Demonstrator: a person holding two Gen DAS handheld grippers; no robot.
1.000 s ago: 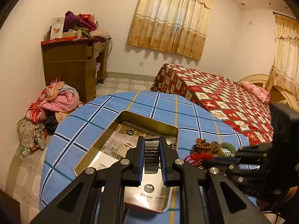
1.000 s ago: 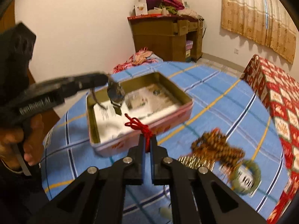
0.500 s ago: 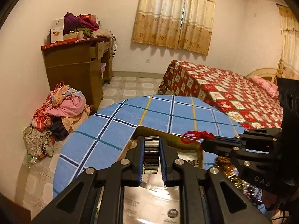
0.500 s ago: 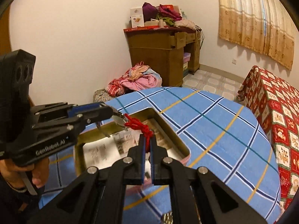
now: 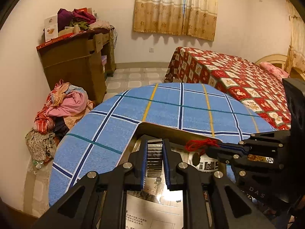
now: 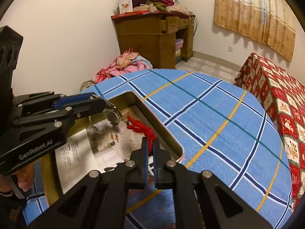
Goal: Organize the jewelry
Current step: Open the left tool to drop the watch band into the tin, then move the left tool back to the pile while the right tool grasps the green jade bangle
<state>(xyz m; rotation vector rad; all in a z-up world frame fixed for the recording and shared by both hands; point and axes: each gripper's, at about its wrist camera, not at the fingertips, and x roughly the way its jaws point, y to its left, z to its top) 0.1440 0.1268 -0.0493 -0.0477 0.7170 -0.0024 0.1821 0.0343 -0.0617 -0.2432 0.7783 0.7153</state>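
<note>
My left gripper (image 5: 154, 150) is shut on a silver metal watch (image 5: 154, 159) by its band. In the right wrist view the watch (image 6: 112, 115) hangs from it over the open tin (image 6: 162, 128). My right gripper (image 6: 150, 145) is shut on a red knotted cord (image 6: 142, 128) and holds it over the tin's far part. In the left wrist view the cord (image 5: 200, 145) sticks out of the right gripper (image 5: 211, 148) above the tin's rim (image 5: 171, 131). The tin is lined with printed paper (image 6: 76, 152).
The tin sits on a round table with a blue plaid cloth (image 6: 219, 118). A wooden desk (image 5: 76, 63), a pile of clothes (image 5: 61, 106) on the floor and a bed with a red cover (image 5: 238, 80) stand around it.
Both grippers have moved in over the tin with the watch and the red cord. The bead bracelets on the table have dropped out of view.
</note>
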